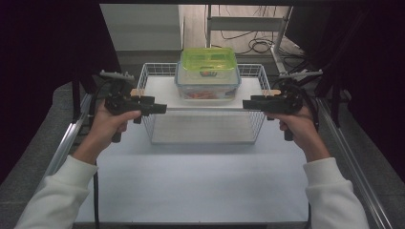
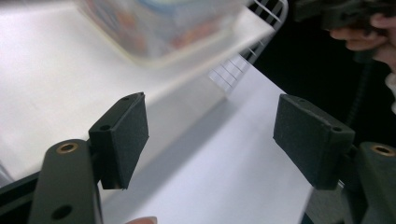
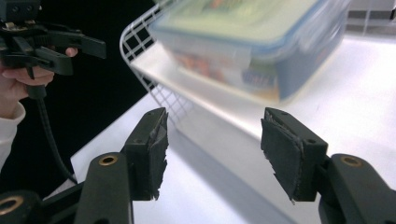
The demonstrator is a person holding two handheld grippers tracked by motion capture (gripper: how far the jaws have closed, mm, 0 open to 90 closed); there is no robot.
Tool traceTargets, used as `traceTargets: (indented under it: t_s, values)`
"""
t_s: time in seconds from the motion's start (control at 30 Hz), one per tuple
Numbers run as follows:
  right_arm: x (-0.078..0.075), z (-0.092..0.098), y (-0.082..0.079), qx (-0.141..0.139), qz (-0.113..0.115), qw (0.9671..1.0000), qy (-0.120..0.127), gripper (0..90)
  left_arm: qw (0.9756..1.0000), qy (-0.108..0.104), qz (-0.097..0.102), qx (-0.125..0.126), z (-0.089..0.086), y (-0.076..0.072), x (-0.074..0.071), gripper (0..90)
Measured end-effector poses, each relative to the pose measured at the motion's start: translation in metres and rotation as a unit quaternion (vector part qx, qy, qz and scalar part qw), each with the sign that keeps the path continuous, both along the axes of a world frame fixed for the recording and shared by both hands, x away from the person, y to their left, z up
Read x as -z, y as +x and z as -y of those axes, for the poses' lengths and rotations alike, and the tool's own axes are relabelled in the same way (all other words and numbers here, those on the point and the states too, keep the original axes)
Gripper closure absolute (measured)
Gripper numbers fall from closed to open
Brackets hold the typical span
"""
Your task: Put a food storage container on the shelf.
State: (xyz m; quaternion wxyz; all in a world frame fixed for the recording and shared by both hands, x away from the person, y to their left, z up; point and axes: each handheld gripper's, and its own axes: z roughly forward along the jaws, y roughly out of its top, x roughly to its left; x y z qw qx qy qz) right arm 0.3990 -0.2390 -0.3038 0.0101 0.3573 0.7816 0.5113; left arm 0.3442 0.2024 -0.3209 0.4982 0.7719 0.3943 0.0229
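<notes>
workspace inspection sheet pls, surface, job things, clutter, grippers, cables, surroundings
surface: white table top, bare in front of the basket
job's things: white wire basket with a white shelf board across its top; on the board a clear food container with a green lid, contents blurred
clutter: nothing seen
grippers: left gripper open, nothing between its pads, at the basket's left end; right gripper open, nothing between its pads, at the basket's right end
cables: black cable trailing from the left gripper; loose cables on the floor behind the table
surroundings: dark curtains on both sides, metal rails along the table edges
</notes>
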Motion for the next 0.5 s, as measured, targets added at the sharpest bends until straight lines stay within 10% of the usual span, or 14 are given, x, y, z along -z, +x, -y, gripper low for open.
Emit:
traceTargets:
  t_s: [0.5]
  values:
    - [0.093,0.001,-0.04,-0.028,-0.039,0.9969,-0.062,40.0,0.998,0.037,-0.05,0.006,-0.001,-0.048,0.102,26.2]
